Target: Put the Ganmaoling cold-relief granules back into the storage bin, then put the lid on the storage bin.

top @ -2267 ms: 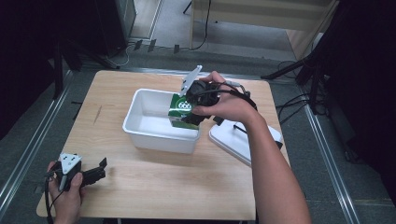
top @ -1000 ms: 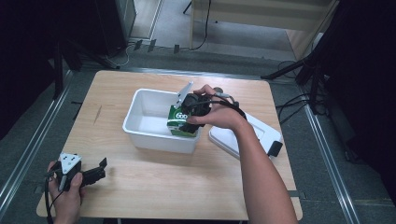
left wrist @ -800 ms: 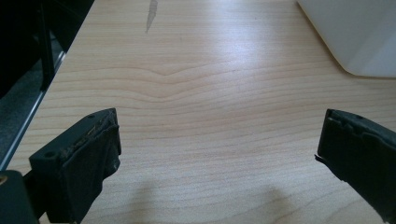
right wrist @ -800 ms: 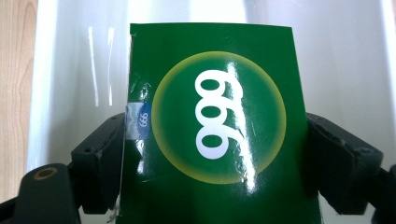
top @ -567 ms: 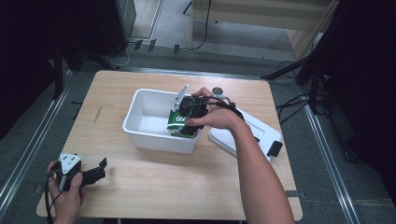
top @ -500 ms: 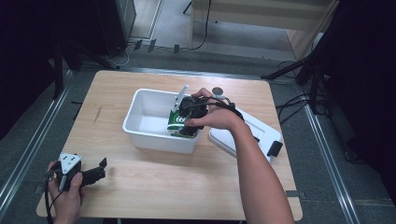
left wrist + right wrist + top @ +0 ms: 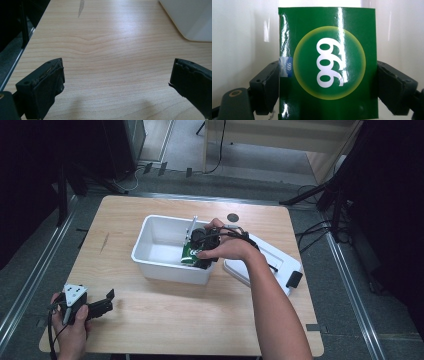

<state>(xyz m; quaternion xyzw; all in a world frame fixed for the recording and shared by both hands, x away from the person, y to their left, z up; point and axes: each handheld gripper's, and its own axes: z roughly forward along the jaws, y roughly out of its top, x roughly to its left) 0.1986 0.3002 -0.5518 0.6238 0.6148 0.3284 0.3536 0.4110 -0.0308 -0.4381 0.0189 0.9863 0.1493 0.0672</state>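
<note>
The green box sits clamped in my right claw, inside the white tub; next, release it gently.

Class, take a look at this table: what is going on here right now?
A person works at a wooden table with a claw in each hand. The right claw grips a green box marked 999 by its two sides and holds it inside the white tub, at the tub's right end. The tub's lid lies on the table just right of the tub. The left claw sits open and idle near the table's front left corner.
</note>
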